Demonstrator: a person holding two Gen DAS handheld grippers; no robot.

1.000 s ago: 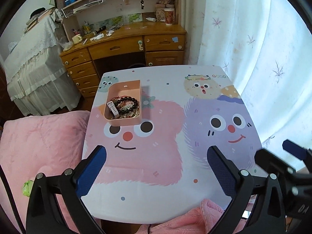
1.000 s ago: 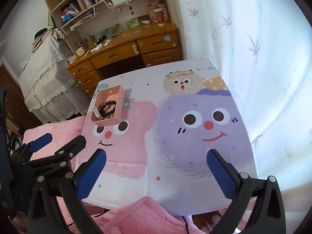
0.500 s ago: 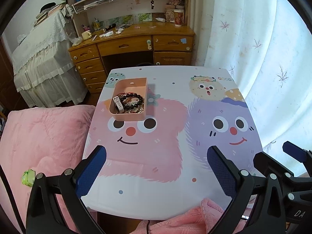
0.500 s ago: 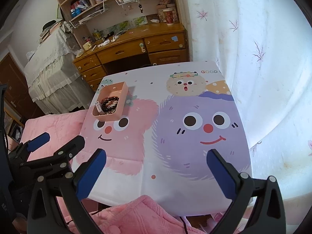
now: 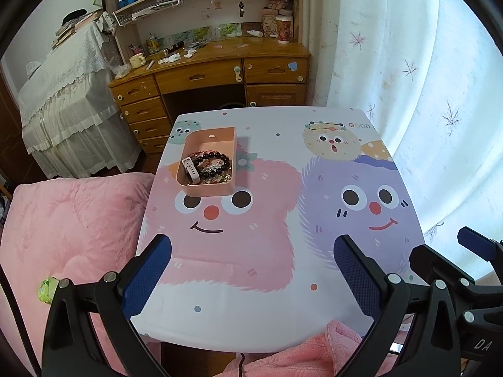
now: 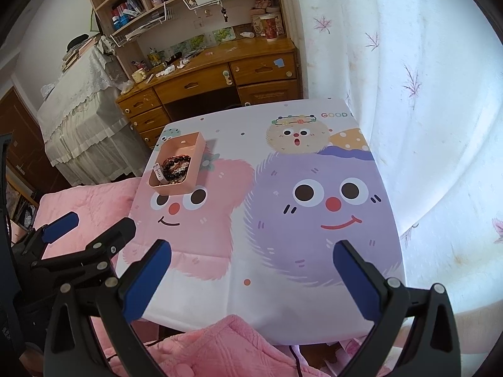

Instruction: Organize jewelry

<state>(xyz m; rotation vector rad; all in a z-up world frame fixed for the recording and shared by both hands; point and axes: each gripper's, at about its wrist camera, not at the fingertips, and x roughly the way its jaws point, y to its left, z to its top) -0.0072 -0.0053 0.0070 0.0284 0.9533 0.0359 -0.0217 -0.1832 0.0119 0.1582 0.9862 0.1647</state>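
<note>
A peach plastic box (image 5: pixel 208 188) (image 6: pixel 176 188) stands on the cartoon-printed table (image 5: pixel 276 251) (image 6: pixel 283 220), at its far left. Inside lie a dark bead bracelet (image 5: pixel 217 165) (image 6: pixel 176 165), a small white piece (image 5: pixel 191 169) (image 6: pixel 158 172) and tangled chains. My left gripper (image 5: pixel 251 273) hovers open above the table's near edge, well short of the box, nothing between its blue pads. My right gripper (image 6: pixel 251 276) is also open and empty over the near edge. Each gripper shows in the other's view: the right gripper (image 5: pixel 465 260), the left gripper (image 6: pixel 91 229).
A pink quilt (image 5: pixel 72 229) lies left of and below the table. Behind the table stands a cluttered wooden desk (image 5: pixel 213 69) with shelves, and a lace-covered bed (image 5: pixel 69 94) at the left. A white curtain (image 5: pixel 424 94) hangs along the right.
Both grippers have pulled back and tilted up slightly; the table and box now sit lower and nearer the middle of each view. Both stayed open; the box has not moved.
</note>
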